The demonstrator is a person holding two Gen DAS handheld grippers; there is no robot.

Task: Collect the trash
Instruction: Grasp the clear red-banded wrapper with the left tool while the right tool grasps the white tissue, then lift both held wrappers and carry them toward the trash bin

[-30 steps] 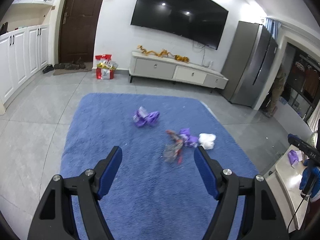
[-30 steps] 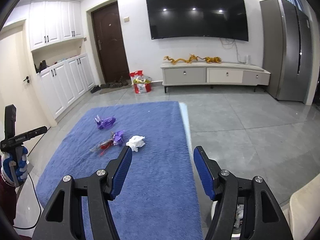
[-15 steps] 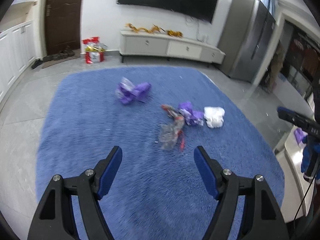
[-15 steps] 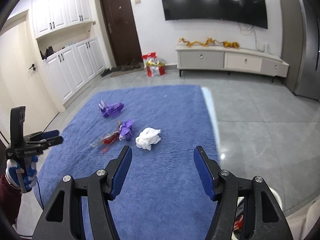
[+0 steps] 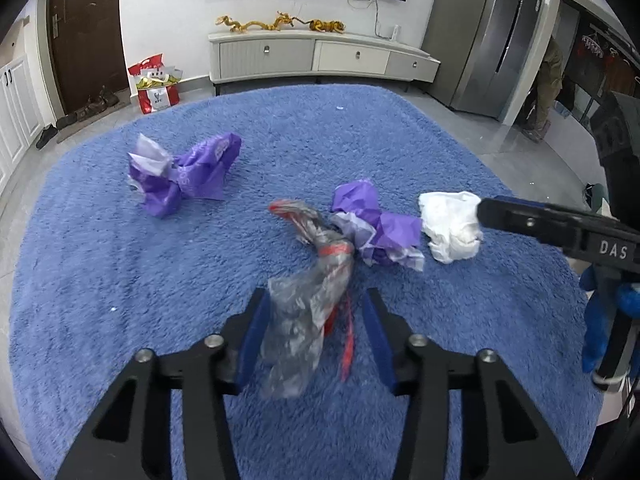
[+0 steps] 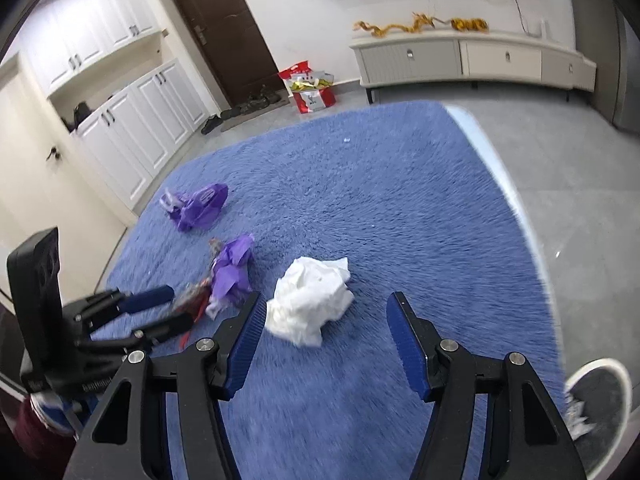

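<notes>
A clear plastic wrapper with red print lies on the blue rug between the jaws of my left gripper. The jaws are closing; the left pad is at the wrapper's edge and a gap shows at the right pad. A crumpled purple paper lies just beyond it, and a second purple wrapper lies farther left. My right gripper is open, low over the rug, with a white crumpled tissue at its fingertips. One of its fingers shows beside the tissue.
A white TV cabinet stands along the far wall, with a red bag on the floor to its left and a grey fridge to its right. A round white-rimmed bin sits off the rug at the lower right. White cupboards line the left wall.
Both grippers have dropped and moved forward to the trash on the rug. The left jaws have narrowed around the clear wrapper. The right jaws have stayed wide and reached the white tissue.
</notes>
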